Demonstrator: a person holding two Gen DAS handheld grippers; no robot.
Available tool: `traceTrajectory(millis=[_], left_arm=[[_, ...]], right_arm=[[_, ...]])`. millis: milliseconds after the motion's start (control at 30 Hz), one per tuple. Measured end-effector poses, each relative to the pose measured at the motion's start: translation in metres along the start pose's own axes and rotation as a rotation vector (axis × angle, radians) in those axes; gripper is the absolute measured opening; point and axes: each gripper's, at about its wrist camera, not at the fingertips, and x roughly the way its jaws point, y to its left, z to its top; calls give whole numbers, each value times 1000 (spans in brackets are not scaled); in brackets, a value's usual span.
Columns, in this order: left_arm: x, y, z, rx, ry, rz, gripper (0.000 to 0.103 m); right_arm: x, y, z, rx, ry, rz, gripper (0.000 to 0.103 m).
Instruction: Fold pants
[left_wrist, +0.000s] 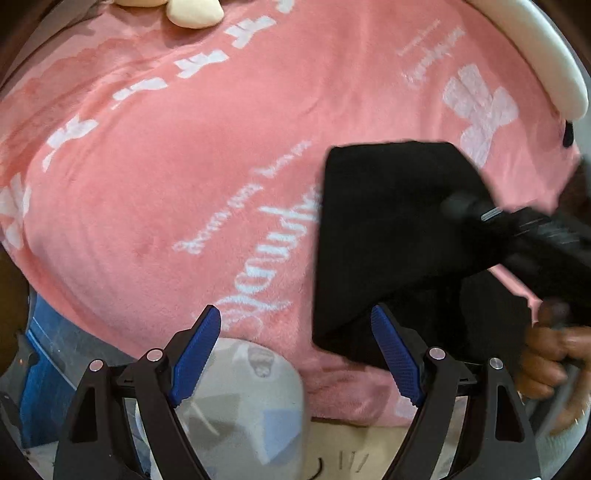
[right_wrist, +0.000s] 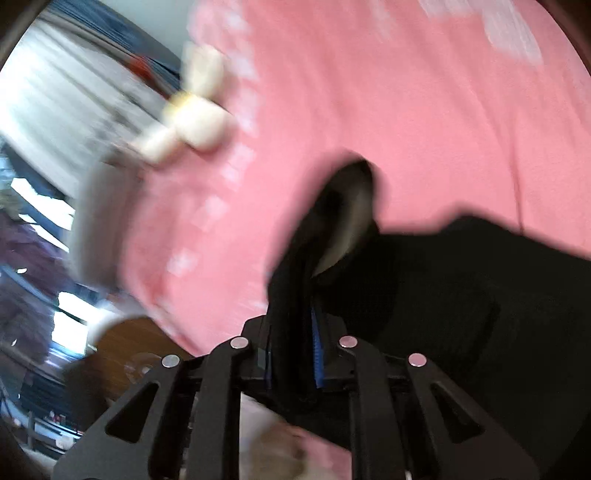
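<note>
Black pants (left_wrist: 388, 229) lie partly folded on a pink blanket (left_wrist: 184, 166), right of centre in the left wrist view. My left gripper (left_wrist: 295, 314) hovers open over the blanket at the pants' near left edge; nothing is between its blue pads (left_wrist: 195, 354). From the right, a hand (left_wrist: 550, 362) holds the other tool's black body (left_wrist: 535, 240) over the pants. In the blurred right wrist view, my right gripper (right_wrist: 295, 332) is shut on a bunched fold of the pants (right_wrist: 461, 295), which rises from the jaws. A pale lining (right_wrist: 351, 229) shows at the top of the fold.
A cream plush toy (left_wrist: 194, 13) sits at the blanket's far edge and also shows as a blurred plush toy (right_wrist: 199, 118). A white padded rail (left_wrist: 535, 55) curves along the far right. A pale printed cloth (left_wrist: 251, 387) and blue fabric (left_wrist: 40, 369) lie at the near edge.
</note>
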Motion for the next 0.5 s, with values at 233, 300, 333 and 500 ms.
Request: traceTrajectory(millis=[233,300,333,500], left_arm=[[-25,-16,3,7,-37,-64,82],[-20,-25,1,23,-23,-68,82],[-15,-31,-2,28,-9,-72,82],[8,-67,-14,84,67,-101,82]], right_arm=[[-138,-16,-7,-110,-232,-209,14],[-150,-62,-28,-41,-222,-376,15],[-153,-92,-42,22,-201,-449,14],[-151,-202,-102,267,-126,-572,15]])
